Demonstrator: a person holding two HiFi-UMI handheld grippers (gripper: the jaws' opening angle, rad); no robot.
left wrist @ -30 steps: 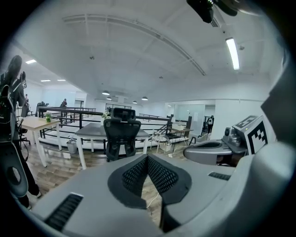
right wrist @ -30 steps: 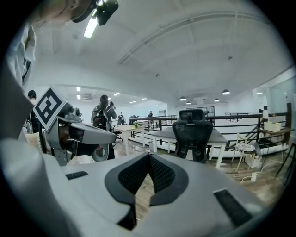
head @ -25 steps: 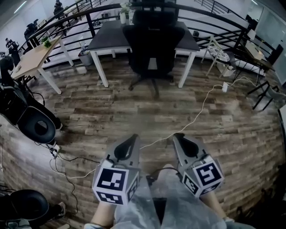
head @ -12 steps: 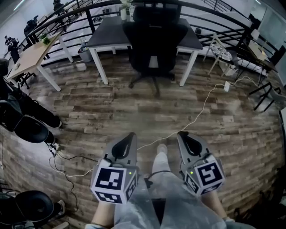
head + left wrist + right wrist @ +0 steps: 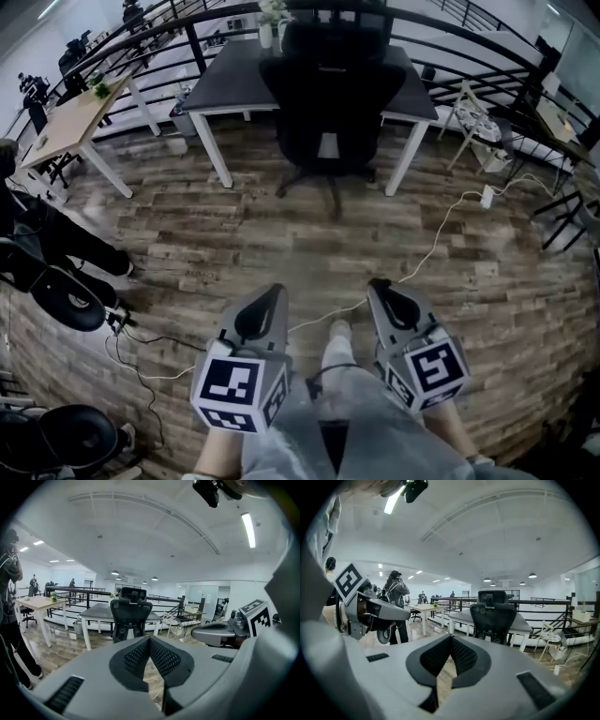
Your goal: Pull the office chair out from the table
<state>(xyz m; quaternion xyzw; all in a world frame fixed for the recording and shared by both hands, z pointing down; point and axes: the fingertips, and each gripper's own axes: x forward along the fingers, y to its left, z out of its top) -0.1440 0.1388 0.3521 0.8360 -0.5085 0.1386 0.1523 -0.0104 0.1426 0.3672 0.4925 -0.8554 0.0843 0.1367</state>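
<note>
A black office chair [image 5: 330, 98] with a headrest stands tucked under a dark-topped table [image 5: 217, 84] on white legs, at the top middle of the head view. It also shows ahead as the chair [image 5: 130, 617] in the left gripper view and the chair [image 5: 493, 616] in the right gripper view. My left gripper [image 5: 275, 292] and right gripper [image 5: 377, 285] are side by side low in the head view, well short of the chair. Both are shut with nothing between their jaws.
A white cable [image 5: 441, 234] runs across the wood floor from a power strip [image 5: 487, 196] toward my feet. A light wooden desk [image 5: 66, 122] stands at left, black chairs [image 5: 66, 298] at lower left, a railing [image 5: 178, 23] behind the table, a person [image 5: 393, 606] to the left.
The whole view has advanced toward the table: the chair and table sit slightly larger and nearer, and the floor cable has slid closer to the grippers. Both grippers stay shut, side by side.
</note>
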